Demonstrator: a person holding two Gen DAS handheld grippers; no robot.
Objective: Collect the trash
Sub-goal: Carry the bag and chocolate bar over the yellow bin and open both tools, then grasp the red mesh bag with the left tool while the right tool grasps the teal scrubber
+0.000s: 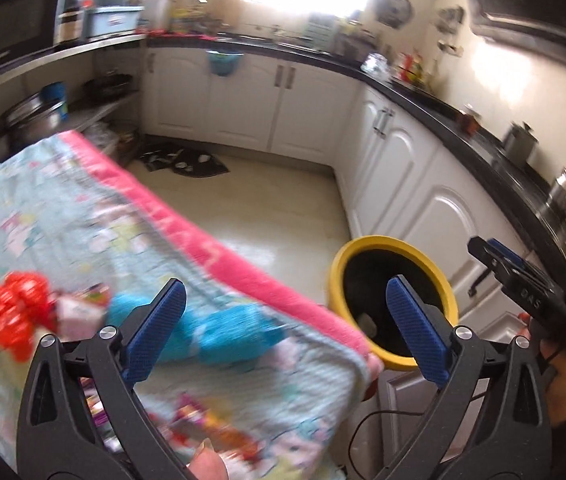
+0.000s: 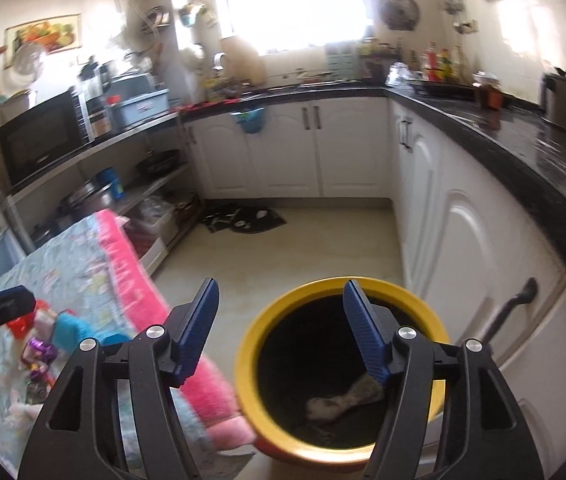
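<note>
2 tongs (image 1: pixel 283 320) (image 2: pixel 281 320) gape empty; pale crumpled scrap (image 2: pixel 343 400) lies slantwise in yellow bin (image 2: pixel 251 344).

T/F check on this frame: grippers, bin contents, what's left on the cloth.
1. Both grippers are open and empty. True: left gripper and right gripper hold nothing.
2. The yellow bin is empty. False: a pale crumpled scrap lies at its bottom.
3. The bin stands on the patterned cloth. False: it stands beside the cloth's pink edge.
4. Trash remains on the cloth. True: a red wrapper and blue wrappers lie there.
</note>
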